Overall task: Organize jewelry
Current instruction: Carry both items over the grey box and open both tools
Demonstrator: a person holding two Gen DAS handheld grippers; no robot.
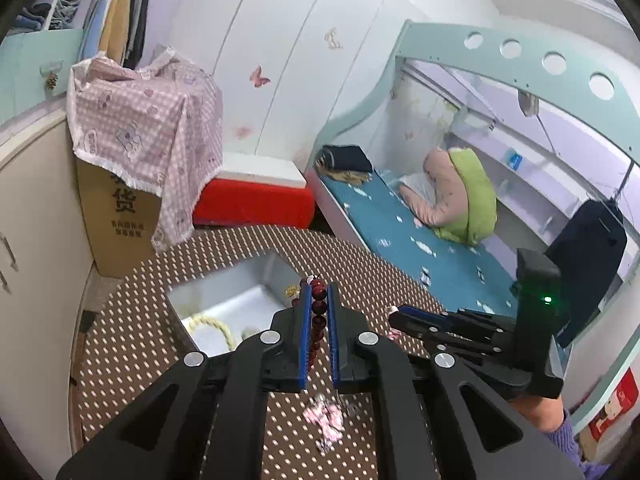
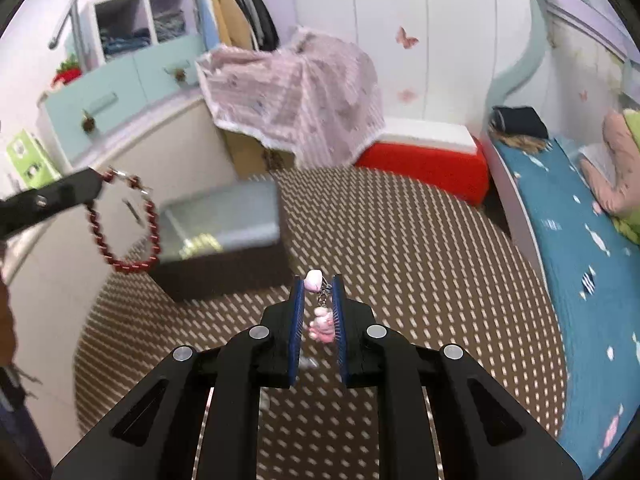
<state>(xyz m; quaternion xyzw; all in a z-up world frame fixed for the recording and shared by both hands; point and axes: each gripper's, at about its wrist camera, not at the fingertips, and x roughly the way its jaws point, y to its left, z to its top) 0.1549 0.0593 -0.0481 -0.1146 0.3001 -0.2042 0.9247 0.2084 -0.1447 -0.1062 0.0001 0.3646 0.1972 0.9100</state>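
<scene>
Jewelry is pinched in both jaws: red bead bracelet (image 1: 319, 307) left, pink charm (image 2: 320, 322) right; swing hard above the box (image 2: 224, 216) and either slips out

The right hand-held gripper (image 2: 317, 292) pinches a pink charm (image 2: 320, 320) above the dotted table (image 2: 420, 248).

One large dark Chinese character, 货, is printed on the side of the cardboard box (image 1: 116, 216); the smaller lines printed beneath it are too small to be read.
</scene>
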